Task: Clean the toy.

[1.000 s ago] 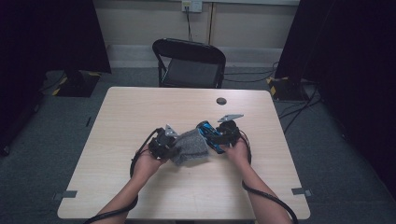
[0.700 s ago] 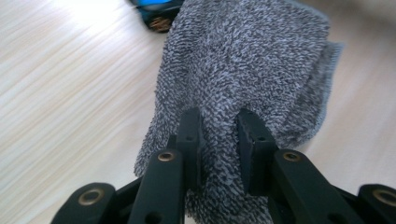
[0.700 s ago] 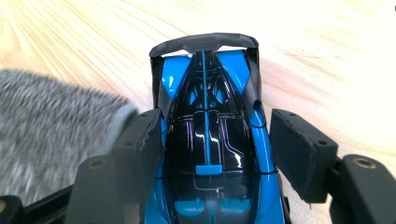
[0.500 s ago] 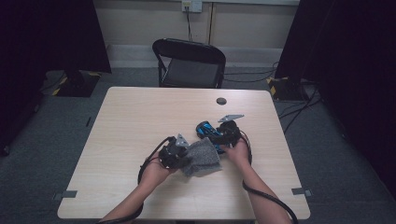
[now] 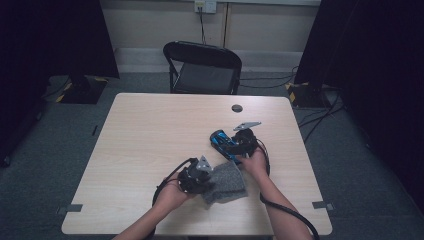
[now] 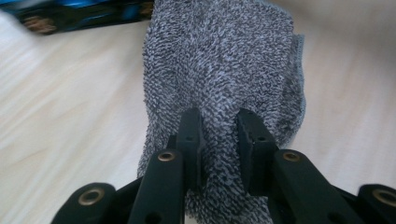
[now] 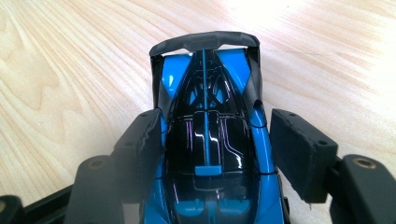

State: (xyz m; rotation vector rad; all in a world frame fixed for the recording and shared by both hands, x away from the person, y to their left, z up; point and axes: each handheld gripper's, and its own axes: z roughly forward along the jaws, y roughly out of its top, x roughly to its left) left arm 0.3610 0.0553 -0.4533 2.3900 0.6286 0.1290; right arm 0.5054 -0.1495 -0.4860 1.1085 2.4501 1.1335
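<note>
left gripper (image 6: 218, 135) pinches nubby grey terry cloth (image 6: 224, 65); right gripper (image 7: 210, 144) clamps glossy blue-black toy car (image 7: 210, 140), at cloth's 1 o'clock.

Surfaces: cloth, plastic, wood grain

Grey cloth (image 6: 219, 60): looped terry pile, rough, matt, stitched hem at one edge. Toy car (image 7: 210, 140): glossy blue and black plastic, sharp highlights; rear wing duller grey. Tabletop (image 7: 60, 70): pale wood-grain finish, smooth, slight sheen. Fingers (image 6: 254, 144): black, matt, brass-coloured rivets. Chair (image 5: 202, 65): dark, faintly shiny.
</note>
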